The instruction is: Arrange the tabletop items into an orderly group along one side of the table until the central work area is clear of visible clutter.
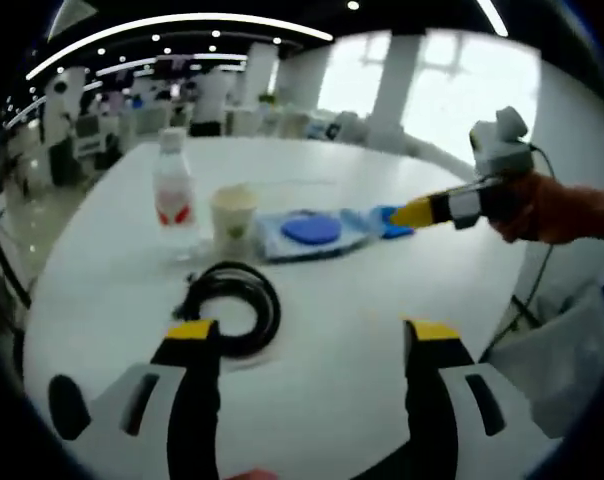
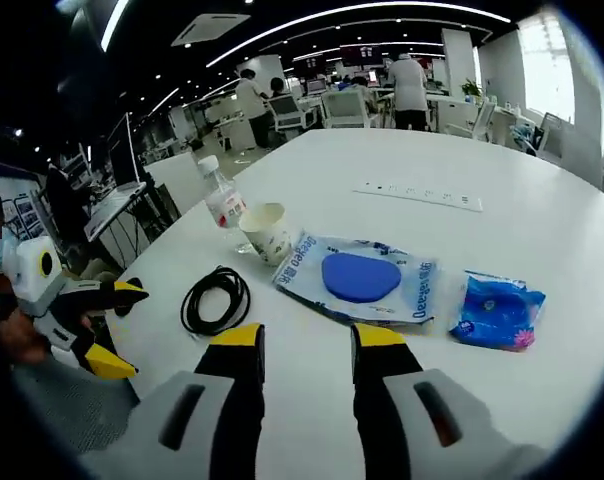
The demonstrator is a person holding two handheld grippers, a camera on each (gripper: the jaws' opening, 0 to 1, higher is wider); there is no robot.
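While both grippers hover with jaws apart, left gripper (image 1: pixel 312 345), right gripper (image 2: pixel 307 345), black coiled cable (image 2: pixel 215 298) lies flat beside white paper cup (image 2: pixel 267 232).

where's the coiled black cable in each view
Left gripper view: cable lower centre-left, just beyond the left gripper's jaw.
Right gripper view: cable left of centre, below the paper cup.
Shared landmark: the paper cup, beside the water bottle.

A flat wipes packet (image 2: pixel 360 280) with a blue lid, lying just beside a paper cup (image 2: pixel 268 233), carries blue lettering along its short edges, too blurred to read. The red label on the water bottle (image 2: pixel 224 205) behind the cup is equally illegible.
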